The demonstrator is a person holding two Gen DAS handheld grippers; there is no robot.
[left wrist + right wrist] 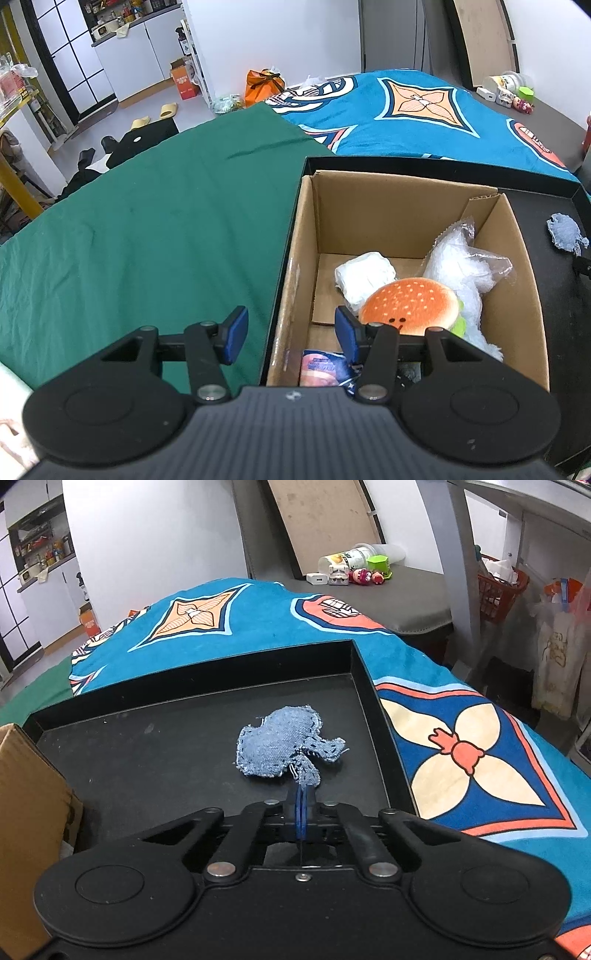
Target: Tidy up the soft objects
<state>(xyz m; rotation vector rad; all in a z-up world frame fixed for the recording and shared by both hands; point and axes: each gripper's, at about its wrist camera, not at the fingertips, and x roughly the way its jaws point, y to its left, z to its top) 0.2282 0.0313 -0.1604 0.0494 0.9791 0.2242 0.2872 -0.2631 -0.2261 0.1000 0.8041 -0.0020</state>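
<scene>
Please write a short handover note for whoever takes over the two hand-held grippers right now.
Right hand-held gripper: shut on the near edge of the denim scrap, which lies in the black tray.
Left hand-held gripper: open, empty, over the near left wall of the cardboard box.
Done: burger plush, white bundle, bubble wrap bag and a printed packet lie in the box.
Left: probably lift the denim scrap into the box.
</scene>
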